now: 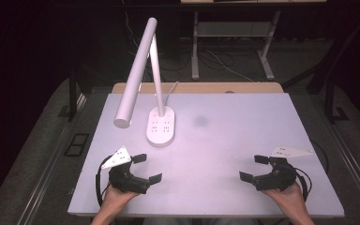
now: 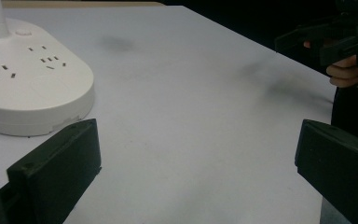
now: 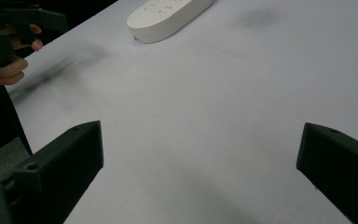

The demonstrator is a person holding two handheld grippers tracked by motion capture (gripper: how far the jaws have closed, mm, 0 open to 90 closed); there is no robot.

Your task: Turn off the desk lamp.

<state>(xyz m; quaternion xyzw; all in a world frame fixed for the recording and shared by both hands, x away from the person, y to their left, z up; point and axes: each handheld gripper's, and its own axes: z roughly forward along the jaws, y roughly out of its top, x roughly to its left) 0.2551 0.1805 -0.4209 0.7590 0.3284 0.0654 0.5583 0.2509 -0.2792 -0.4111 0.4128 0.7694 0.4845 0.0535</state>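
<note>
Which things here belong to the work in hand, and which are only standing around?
Belonging to the work:
- left gripper, open, nearest the lamp
- right gripper, open
- white desk lamp, whose base carries sockets

Only standing around:
- white table, with a dark smudge
- metal frame legs on the floor behind
- cables on that floor

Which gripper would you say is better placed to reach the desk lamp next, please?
Probably the left gripper: it sits open just in front of the lamp's base, which looms near its jaws in its own view. The right gripper, also open, sits across the table.
</note>
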